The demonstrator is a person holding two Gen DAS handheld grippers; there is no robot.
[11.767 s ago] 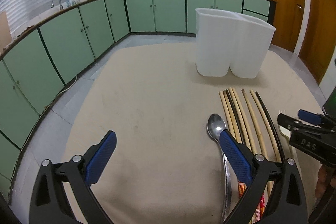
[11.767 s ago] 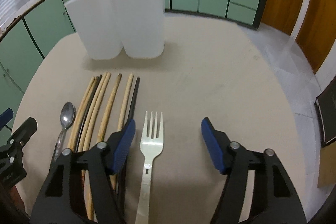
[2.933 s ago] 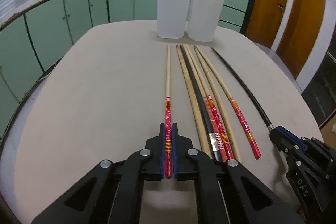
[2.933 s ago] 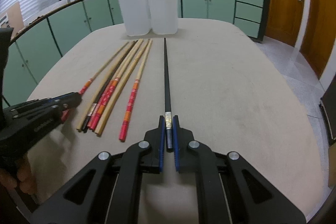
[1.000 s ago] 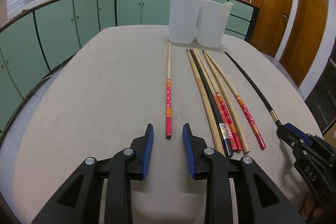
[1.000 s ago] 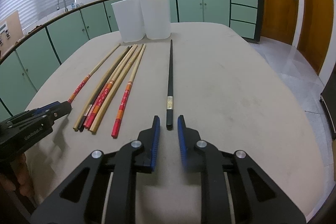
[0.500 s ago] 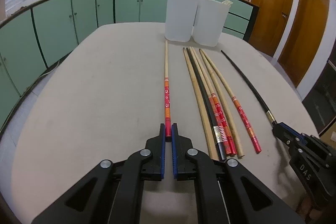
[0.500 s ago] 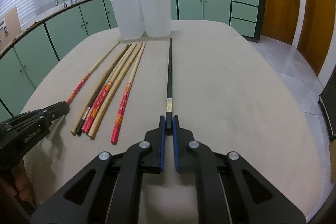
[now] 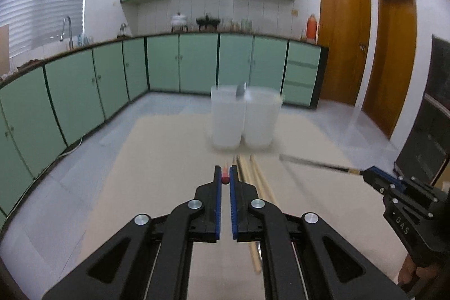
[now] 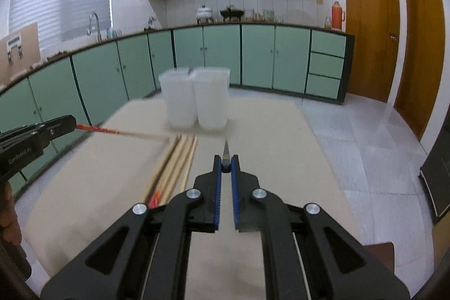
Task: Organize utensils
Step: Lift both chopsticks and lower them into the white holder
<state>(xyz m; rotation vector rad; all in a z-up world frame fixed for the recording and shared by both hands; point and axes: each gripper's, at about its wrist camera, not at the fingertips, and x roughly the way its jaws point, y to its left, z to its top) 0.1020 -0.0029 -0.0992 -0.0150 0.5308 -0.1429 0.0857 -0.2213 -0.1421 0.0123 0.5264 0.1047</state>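
Chopsticks are up off the beige table (image 9: 157,159): my left gripper (image 9: 225,179) clamps the red-ended wooden chopstick (image 10: 118,133), my right gripper (image 10: 225,165) clamps the slim black chopstick (image 9: 315,163). Next, I reckon, both need tipping into the white plastic twin-compartment holder (image 10: 197,100) ahead, the remaining wooden chopsticks (image 10: 180,159) waiting below.

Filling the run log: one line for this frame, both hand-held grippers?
left hand-held gripper: shut on red-ended chopstick | right hand-held gripper: shut on black chopstick | both lifted, aimed toward white holder | loose chopsticks on table
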